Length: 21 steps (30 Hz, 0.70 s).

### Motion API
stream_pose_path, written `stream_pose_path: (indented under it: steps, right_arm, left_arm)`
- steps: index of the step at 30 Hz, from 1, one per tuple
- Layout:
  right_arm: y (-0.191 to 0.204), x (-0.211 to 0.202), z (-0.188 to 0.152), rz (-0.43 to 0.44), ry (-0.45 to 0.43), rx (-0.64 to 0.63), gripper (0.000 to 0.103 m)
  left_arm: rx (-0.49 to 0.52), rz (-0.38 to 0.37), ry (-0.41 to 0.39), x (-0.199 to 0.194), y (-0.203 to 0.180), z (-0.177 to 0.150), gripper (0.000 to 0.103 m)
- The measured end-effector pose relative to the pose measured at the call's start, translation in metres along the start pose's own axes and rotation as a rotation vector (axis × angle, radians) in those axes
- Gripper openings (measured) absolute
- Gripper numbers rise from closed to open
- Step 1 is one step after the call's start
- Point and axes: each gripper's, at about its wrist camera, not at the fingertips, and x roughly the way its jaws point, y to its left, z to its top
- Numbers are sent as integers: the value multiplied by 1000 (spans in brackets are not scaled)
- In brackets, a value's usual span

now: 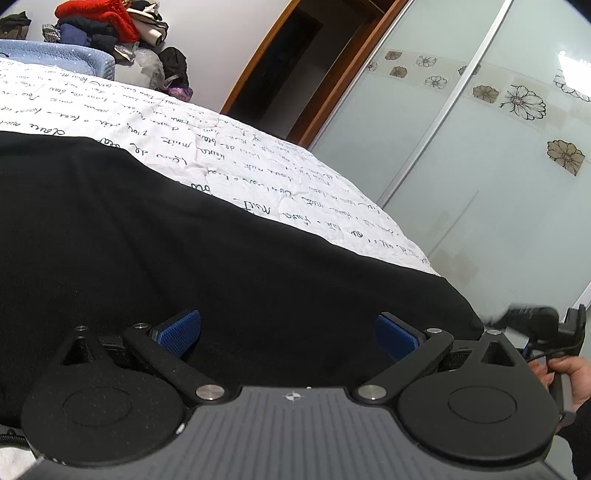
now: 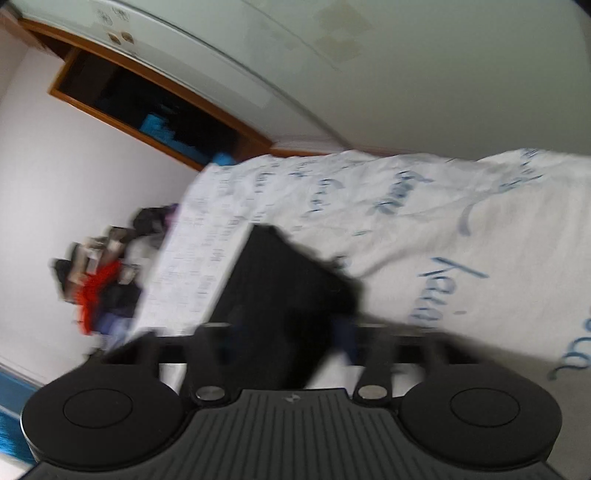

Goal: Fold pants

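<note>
The black pants lie spread on a white bed cover with blue handwriting. My left gripper is open, its blue pads wide apart just over the near edge of the pants, holding nothing. In the right wrist view, which is blurred by motion, my right gripper looks shut on the black pants, lifting a corner of the cloth off the bed cover. The right gripper and the hand holding it also show at the right edge of the left wrist view.
A sliding wardrobe door with flower prints runs along the bed's far side. A wooden doorway opens beyond it. A pile of clothes, some red, sits past the bed's far end beside a blue blanket.
</note>
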Motion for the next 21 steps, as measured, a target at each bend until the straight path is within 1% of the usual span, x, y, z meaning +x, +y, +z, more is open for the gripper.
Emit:
stream_pose_path:
  steps: [1,3,6,7,10,12,14,15,18,19,21]
  right_arm:
    - [-4,0,0,-7,-4,13,10]
    - [-11,-7,-3,28,-13,58,10]
    - [-6,-14,-4,36,-39,-1,10]
    - [-6,-14,-3,44,-39,3,11]
    - [-13,-10,2,71,-44,75,12]
    - [-18,0,3,75,-18,102,12]
    - [-22,0,2,85,-30,119,9]
    - [-22,-4,2,93,-40,120,6]
    - [-9,-25,0,133,-102,76,5]
    - [-3,-31,0,125,-106,52,5]
    - [-4,-32,1,94,-100,44,5]
  left_arm:
    - [1,0,0,0,0,0,102]
    - [3,2,0,0,0,0,102]
    - [6,3,1,0,0,0,102]
    - [6,2,1,0,1,0,102]
    - [6,3,1,0,1,0,102]
    - [6,3,1,0,1,0,102]
    - [6,3,1,0,1,0,102]
    - [6,3,1,0,1,0,102]
    - [6,3,1,1,1,0,102]
    - [6,3,1,1,1,-1,102]
    - [4,1,0,1,1,0,102]
